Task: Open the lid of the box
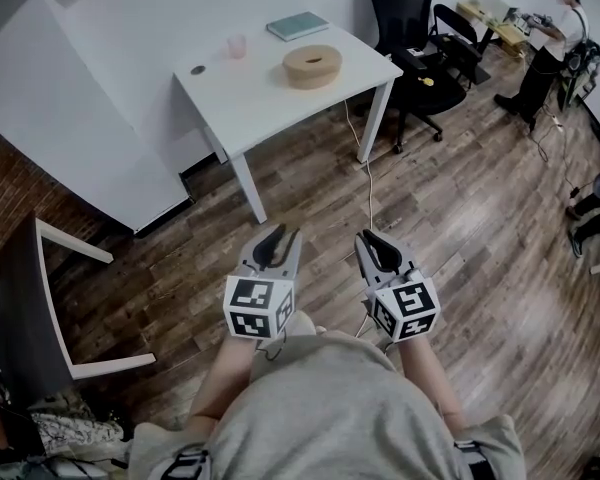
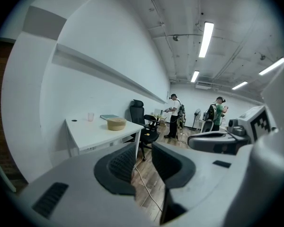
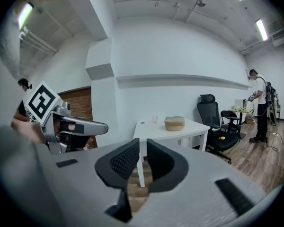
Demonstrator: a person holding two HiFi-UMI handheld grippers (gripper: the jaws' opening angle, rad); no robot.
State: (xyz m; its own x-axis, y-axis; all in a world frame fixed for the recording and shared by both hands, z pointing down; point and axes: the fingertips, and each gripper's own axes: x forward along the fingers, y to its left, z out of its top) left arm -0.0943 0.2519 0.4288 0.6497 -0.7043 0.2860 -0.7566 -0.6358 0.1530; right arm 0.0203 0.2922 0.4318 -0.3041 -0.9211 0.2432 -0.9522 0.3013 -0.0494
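The box (image 1: 312, 65) is a round tan container with its lid on, standing on a white table (image 1: 250, 103) well ahead of me. It also shows far off as the box (image 2: 116, 123) in the left gripper view and the box (image 3: 174, 123) in the right gripper view. My left gripper (image 1: 279, 240) and right gripper (image 1: 374, 244) hang side by side over the wooden floor, well short of the table. In its own view the left gripper (image 2: 143, 158) has its jaws a little apart with nothing between them. The right gripper (image 3: 143, 158) stands the same way.
A pink cup (image 1: 237, 46) and a teal book (image 1: 298, 25) share the table. Black office chairs (image 1: 408, 23) stand to its right, and a cable (image 1: 369, 168) trails over the floor. A person (image 1: 552, 43) works at the far right. A dark panel on a white frame (image 1: 50, 298) is at my left.
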